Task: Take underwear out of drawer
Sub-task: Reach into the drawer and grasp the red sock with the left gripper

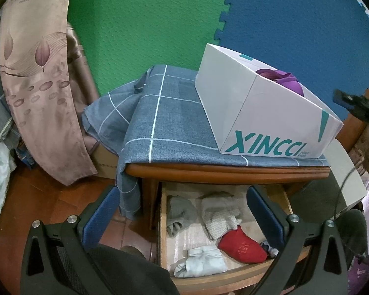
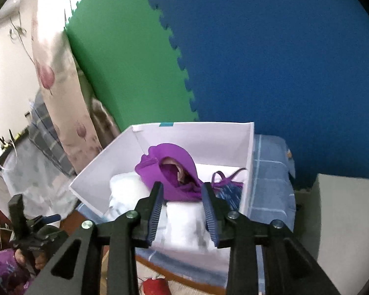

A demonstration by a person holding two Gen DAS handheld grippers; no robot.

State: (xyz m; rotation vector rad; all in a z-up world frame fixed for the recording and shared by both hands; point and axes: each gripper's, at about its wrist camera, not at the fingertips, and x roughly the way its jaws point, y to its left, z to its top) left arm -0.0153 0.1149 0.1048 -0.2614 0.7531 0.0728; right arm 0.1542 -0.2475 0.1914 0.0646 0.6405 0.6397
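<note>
The wooden drawer (image 1: 162, 223) is pulled open under a nightstand. In it lie a grey piece (image 1: 179, 212), a white mesh piece (image 1: 220, 217), a red piece (image 1: 242, 247) and a pale folded piece (image 1: 203, 261). My left gripper (image 1: 182, 211) is open and empty above the drawer. A white XINCCI box (image 1: 255, 115) on the nightstand holds a purple garment (image 2: 169, 172) and white and blue pieces. My right gripper (image 2: 183, 204) is open over the box (image 2: 105, 162), just above the purple garment. The red piece (image 2: 155, 286) shows at the bottom of the right wrist view.
A grey checked cloth (image 1: 169, 113) covers the nightstand top. A pink leaf-print curtain (image 1: 39, 73) hangs at the left. Green and blue foam mats (image 1: 295, 24) cover the wall. A white box (image 2: 344, 221) stands at the right.
</note>
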